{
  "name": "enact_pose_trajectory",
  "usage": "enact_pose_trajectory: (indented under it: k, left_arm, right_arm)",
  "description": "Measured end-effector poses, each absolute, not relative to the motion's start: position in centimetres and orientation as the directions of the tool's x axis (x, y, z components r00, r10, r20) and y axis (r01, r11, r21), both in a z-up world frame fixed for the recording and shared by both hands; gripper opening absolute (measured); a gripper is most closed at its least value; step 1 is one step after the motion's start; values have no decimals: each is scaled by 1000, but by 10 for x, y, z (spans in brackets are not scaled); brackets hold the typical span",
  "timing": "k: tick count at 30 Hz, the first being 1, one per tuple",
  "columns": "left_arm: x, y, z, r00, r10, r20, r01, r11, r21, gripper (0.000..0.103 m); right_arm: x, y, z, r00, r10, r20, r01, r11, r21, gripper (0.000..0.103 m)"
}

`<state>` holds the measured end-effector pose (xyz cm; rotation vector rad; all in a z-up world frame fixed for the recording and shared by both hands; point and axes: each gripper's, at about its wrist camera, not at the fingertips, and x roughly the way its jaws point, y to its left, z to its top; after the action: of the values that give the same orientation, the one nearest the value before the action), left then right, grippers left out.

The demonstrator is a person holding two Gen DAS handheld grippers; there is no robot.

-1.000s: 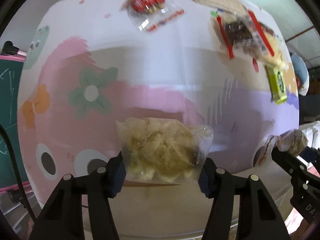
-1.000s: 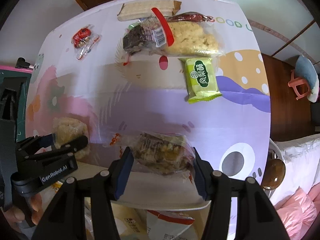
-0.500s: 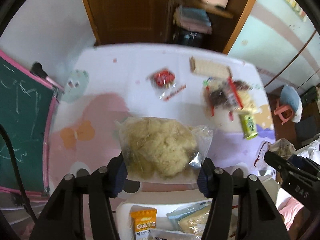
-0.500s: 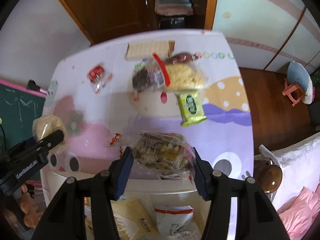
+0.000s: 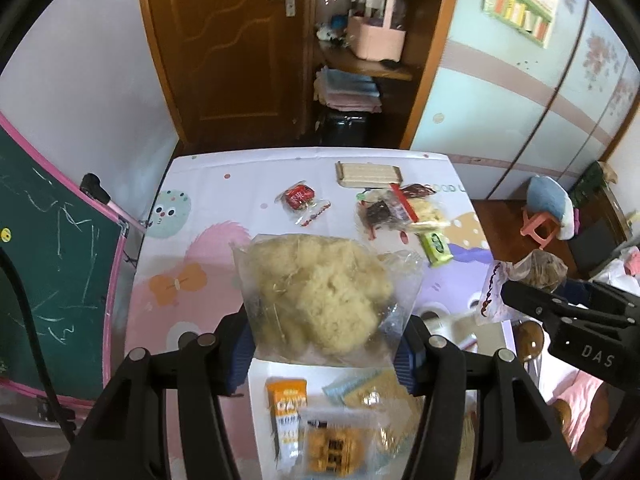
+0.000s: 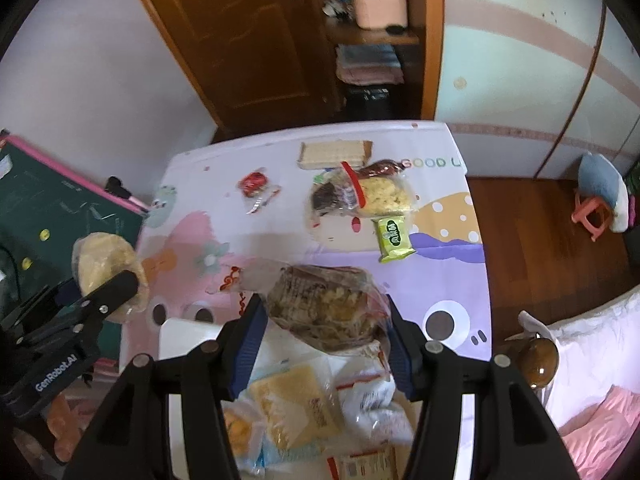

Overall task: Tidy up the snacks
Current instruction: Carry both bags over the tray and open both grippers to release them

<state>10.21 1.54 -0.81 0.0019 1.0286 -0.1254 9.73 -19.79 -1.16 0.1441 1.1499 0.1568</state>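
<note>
Pale floss bag clamped between the blue pads of the left gripper, held up above the near end of the table. Also seen from the right wrist, at the far left, pinched in the same gripper. Brown-and-yellow snack bag gripped likewise by the right gripper, its pads pressed in on both sides; seen from the left wrist at the right edge, in that gripper's black fingers.

Hung below both bags: white tray at the table's near edge, holding loose packets. Among them an orange carton, a bag of orange biscuits, a yellow cracker pack and a white pouch.

Further out on the patterned cloth: green packet lying flat, just beside a heap of clear bags with dark and yellow contents and a red strip. Wafer pack at the far edge, touching or nearly touching that heap; could not tell which. Small red-wrapped sweet well apart to the left.

Beyond the table: wooden door, shelf with a pink basket and folded towels. Green chalkboard on the left, pink stool on the floor to the right.
</note>
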Motion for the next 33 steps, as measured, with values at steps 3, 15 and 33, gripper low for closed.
enact_pose_trajectory:
  k: [3, 15, 33]
  left_arm:
    - [80, 17, -1, 517, -104, -850, 113, 992, -52, 56]
    - [16, 18, -33, 453, -78, -888, 101, 994, -37, 56]
    - [-18, -8, -86, 371, -32, -928, 153, 988, 27, 57]
  right_arm:
    - [75, -199, 0, 416, 209, -885, -75, 978, 195, 56]
    - [-1, -203, -6, 376, 210, -902, -115, 977, 180, 56]
    - [-43, -191, -65, 204, 199, -959, -98, 978, 183, 56]
